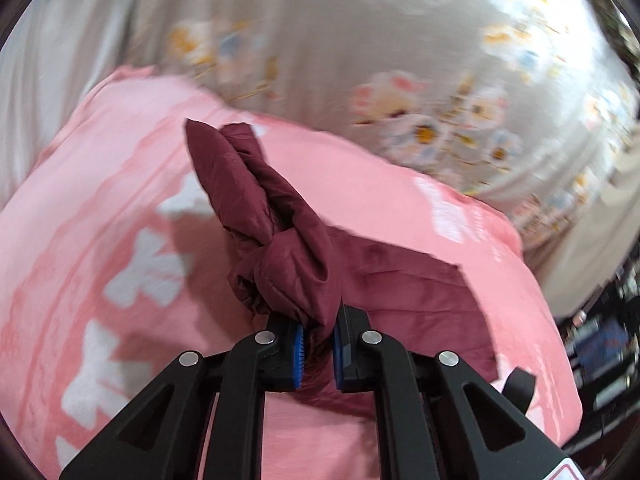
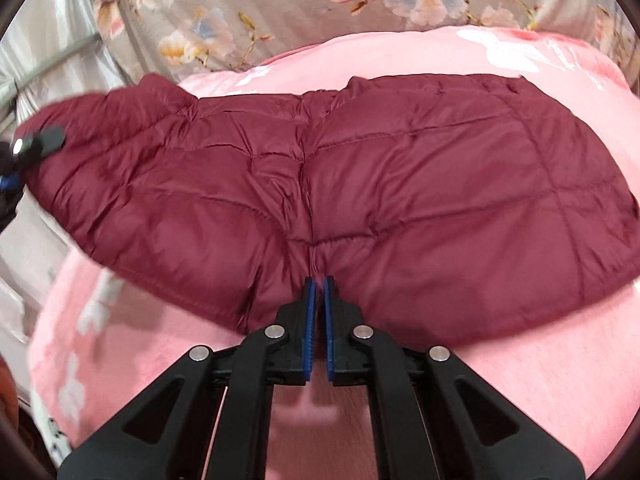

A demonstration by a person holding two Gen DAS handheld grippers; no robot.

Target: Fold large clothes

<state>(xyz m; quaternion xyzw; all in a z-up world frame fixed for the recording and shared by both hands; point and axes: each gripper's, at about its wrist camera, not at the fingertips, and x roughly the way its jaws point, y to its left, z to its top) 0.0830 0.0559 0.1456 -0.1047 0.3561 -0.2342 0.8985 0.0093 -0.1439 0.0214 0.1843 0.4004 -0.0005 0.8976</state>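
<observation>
A maroon quilted puffer jacket (image 2: 360, 184) lies spread across a pink blanket (image 2: 520, 380) on a bed. My right gripper (image 2: 319, 284) is shut on the jacket's near hem at a seam. My left gripper (image 1: 319, 330) is shut on a bunched end of the same jacket (image 1: 276, 248), which stands up twisted in front of the fingers, lifted above the blanket (image 1: 100, 200). The left gripper also shows in the right wrist view (image 2: 36, 146) at the jacket's far left end.
A grey floral bedsheet (image 1: 360, 40) lies beyond the pink blanket and shows in the right wrist view (image 2: 280, 0) too. The bed's edge and dark clutter (image 1: 600, 340) are at the right of the left wrist view. A pale curtain or sheet (image 2: 44, 52) hangs at the left.
</observation>
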